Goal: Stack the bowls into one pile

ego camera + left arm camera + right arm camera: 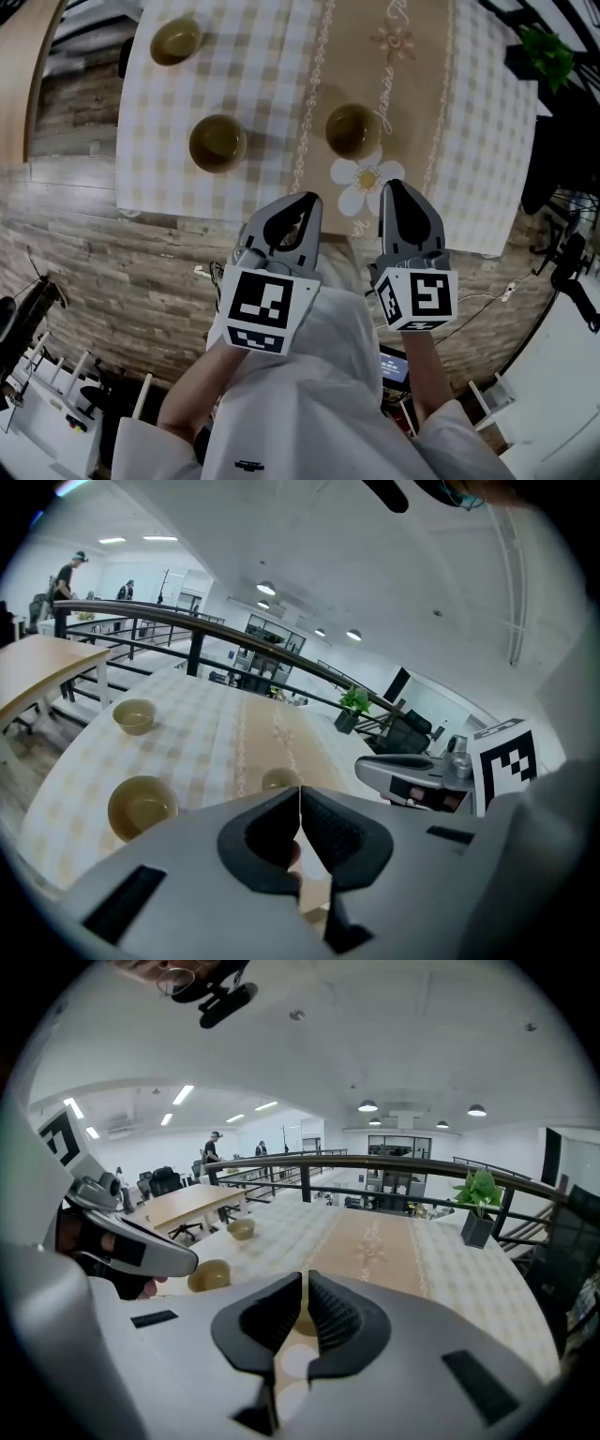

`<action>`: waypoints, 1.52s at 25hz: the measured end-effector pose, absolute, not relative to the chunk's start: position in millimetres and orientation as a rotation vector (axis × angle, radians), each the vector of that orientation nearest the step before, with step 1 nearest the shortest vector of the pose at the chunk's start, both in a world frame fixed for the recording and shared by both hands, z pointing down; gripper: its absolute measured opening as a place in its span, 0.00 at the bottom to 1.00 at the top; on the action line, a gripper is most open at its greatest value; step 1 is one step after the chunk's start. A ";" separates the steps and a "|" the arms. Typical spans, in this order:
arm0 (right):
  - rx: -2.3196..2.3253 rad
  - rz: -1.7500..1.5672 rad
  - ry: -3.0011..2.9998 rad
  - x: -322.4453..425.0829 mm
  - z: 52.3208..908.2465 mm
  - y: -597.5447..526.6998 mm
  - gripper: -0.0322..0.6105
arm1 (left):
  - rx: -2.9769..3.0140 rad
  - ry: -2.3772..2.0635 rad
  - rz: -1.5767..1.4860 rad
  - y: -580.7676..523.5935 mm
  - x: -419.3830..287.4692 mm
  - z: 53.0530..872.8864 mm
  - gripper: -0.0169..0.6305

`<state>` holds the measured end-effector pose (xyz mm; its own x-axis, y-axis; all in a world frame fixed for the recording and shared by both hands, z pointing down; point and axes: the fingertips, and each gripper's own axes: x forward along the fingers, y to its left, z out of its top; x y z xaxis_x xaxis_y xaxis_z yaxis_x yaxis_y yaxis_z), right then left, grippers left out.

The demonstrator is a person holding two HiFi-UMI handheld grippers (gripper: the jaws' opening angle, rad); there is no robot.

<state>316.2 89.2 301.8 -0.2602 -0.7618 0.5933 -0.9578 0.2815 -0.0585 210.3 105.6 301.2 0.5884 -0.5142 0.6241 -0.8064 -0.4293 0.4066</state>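
Standing at the near edge: a person in white sleeves held one grey two-jaw tool in each hand, both aimed at the table.
Table: a cloth of pale yellow-and-white checks (234, 66) covered it, with a beige embroidered runner (412, 84) down the middle and a white daisy motif (364, 178) at the runner's near end.
Left side: the left gripper (307, 199) (300, 799) hung at the table's near edge, with its black padded jaws pressed together and nothing between them.
Right side: the right gripper (394, 186) (305, 1290) sat beside the daisy motif, with its jaws also drawn together and empty.
Near right bowl: an olive-green round ceramic bowl (352, 129) (279, 780) stood upright on the runner, just beyond the daisy and ahead of both tools.
Near left bowl: a second olive-green bowl (217, 142) (142, 806) (210, 1275) stood upright on the checks, well apart from the first.
Far left bowl: a third olive-green bowl (175, 39) (135, 715) (241, 1228) stood alone towards the far left corner.
Pile: all three bowls stood singly, none inside another.
Far right: a small green potted plant (547, 52) (480, 1190) stood past the table's right edge.
Floor: grey wood planks (112, 253) showed below the near edge of the cloth.
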 end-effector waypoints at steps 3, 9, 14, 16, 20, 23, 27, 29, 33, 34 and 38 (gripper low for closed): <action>1.515 0.611 -2.097 321.8 321.4 78.2 0.11 | 2.099 -1.071 0.545 94.2 213.0 313.7 0.06; 1.467 0.647 -2.085 330.7 358.7 55.3 0.11 | 2.040 -1.107 0.569 81.4 220.6 342.9 0.06; 1.434 0.674 -2.044 342.8 386.8 37.2 0.11 | 1.985 -1.126 0.615 72.6 226.6 368.7 0.06; 1.415 0.696 -2.039 346.7 398.2 31.7 0.11 | 1.963 -1.140 0.620 68.2 228.2 378.6 0.06; 1.388 0.741 -2.019 352.5 420.9 20.4 0.11 | 1.923 -1.176 0.629 54.8 228.7 398.2 0.06; 1.369 0.761 -2.003 356.9 436.1 13.3 0.11 | 1.892 -1.196 0.618 47.5 228.9 408.5 0.06; 1.356 0.788 -1.976 363.7 452.3 4.5 0.11 | 1.856 -1.214 0.613 41.8 230.2 420.4 0.06; 1.337 0.799 -1.971 364.2 459.6 0.7 0.11 | 1.836 -1.227 0.610 39.4 230.2 424.8 0.06; 1.319 0.822 -1.946 365.5 471.4 -4.3 0.11 | 1.805 -1.242 0.602 36.1 231.1 431.7 0.06; 1.314 0.831 -1.940 365.8 473.7 -4.2 0.11 | 1.801 -1.243 0.603 36.0 231.8 433.1 0.06; 1.282 0.854 -1.936 362.6 479.7 -4.8 0.11 | 1.789 -1.243 0.607 32.0 234.4 438.4 0.06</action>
<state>362.6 -4.8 479.7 -0.3061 -0.5106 0.8035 -0.9376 0.3077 -0.1617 234.4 32.0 438.4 0.3875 -0.5051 0.7711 -0.9187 -0.1426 0.3683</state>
